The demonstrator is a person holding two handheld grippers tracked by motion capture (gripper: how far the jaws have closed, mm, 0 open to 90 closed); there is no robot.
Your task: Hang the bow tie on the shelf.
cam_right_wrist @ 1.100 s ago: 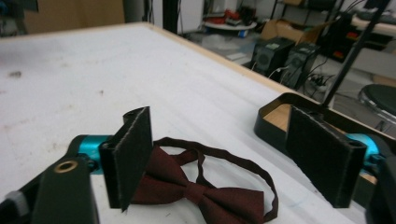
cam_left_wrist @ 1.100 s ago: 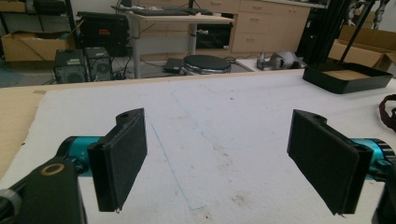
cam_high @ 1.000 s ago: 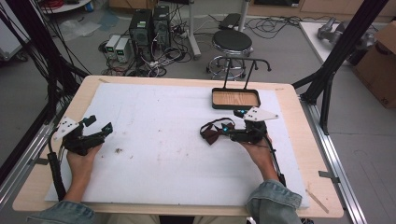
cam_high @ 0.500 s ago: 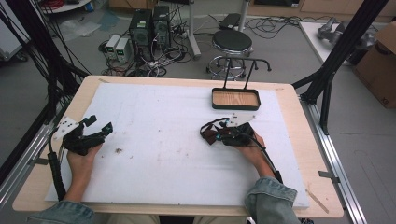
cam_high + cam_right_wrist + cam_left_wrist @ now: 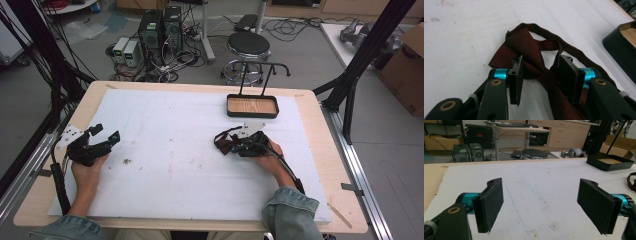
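Closing on the dark red bow tie point(image 5: 524, 47) is the step in hand, and it calls for care over what sits between the pads. In the right gripper view the right hand-held gripper point(image 5: 540, 75) stands over the tie with its jaws partly apart, the cloth of the knot and one wing running between them; I judge them not yet clamped, since a gap shows beside each pad. The tie lies flat on the white sheet point(image 5: 175, 130) that covers the counter point(image 5: 320, 165), right of the middle, near the black tray point(image 5: 252, 114) but apart from it. Its thin strap point(image 5: 574, 53) loops out past the far jaw, so a good grip should take the thick middle of the bow and not the strap alone, which would let the bow dangle and swing. Pressing low enough to catch the cloth without scraping the sheet seems wise.

Off at the left edge of the sheet, the left hand-held gripper point(image 5: 102, 141) rests with its jaws wide apart and nothing between them, well away from the tie.

That tray has a wooden floor and a raised wire handle point(image 5: 265, 70); nothing lies in it. It looks the likely place for the tie.
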